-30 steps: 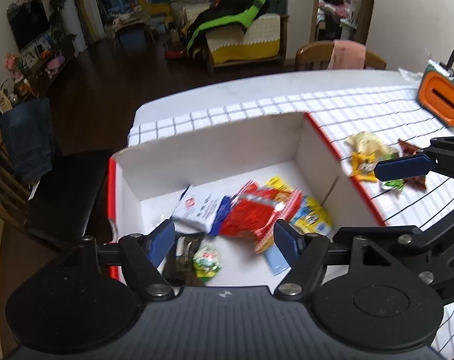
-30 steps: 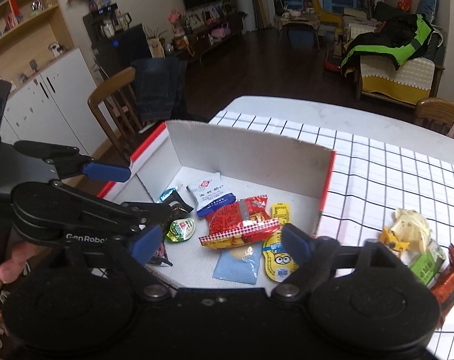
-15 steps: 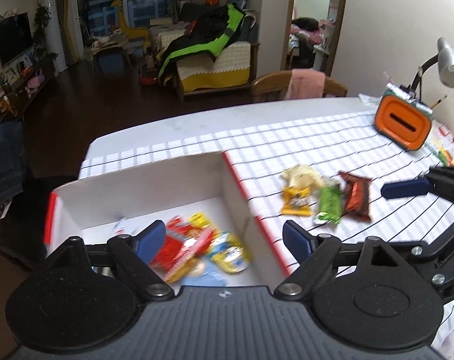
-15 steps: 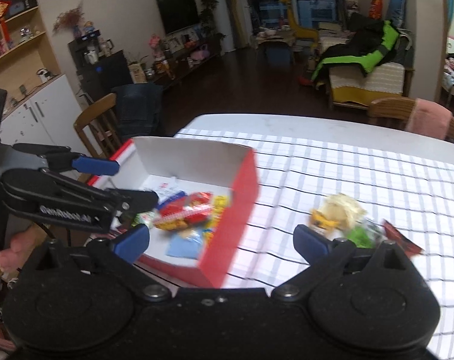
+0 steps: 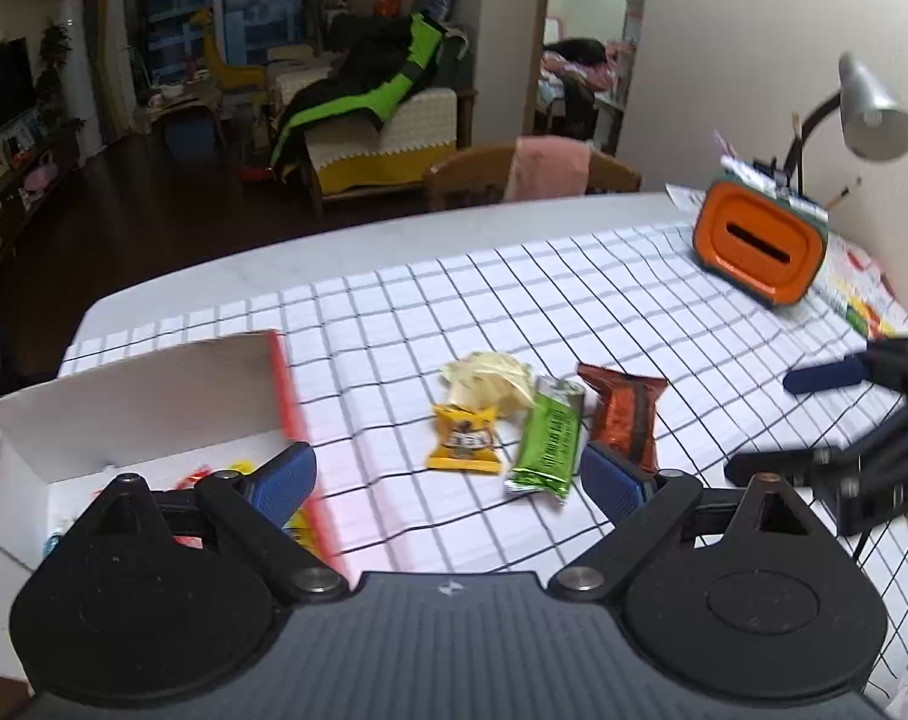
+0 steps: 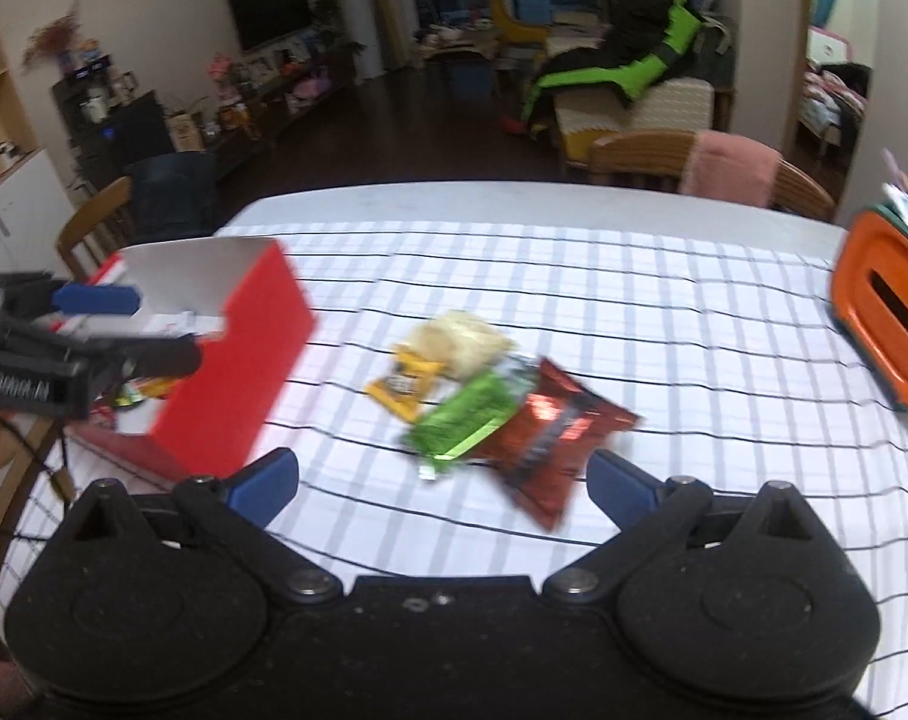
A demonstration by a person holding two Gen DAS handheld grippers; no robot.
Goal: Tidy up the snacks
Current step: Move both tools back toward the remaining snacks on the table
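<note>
A red box with a white inside stands at the table's left and holds several snack packs. On the checked cloth lie a pale crinkled bag, a yellow pack, a green bar and a red-brown pack. My left gripper is open and empty, just short of the yellow and green packs. My right gripper is open and empty, just short of the green and red-brown packs.
An orange tissue holder stands at the far right with papers and a desk lamp beside it. Wooden chairs stand at the table's far and left sides.
Both grippers have swung right, away from the box, and now face the loose snacks on the cloth. Both stay open and empty.
</note>
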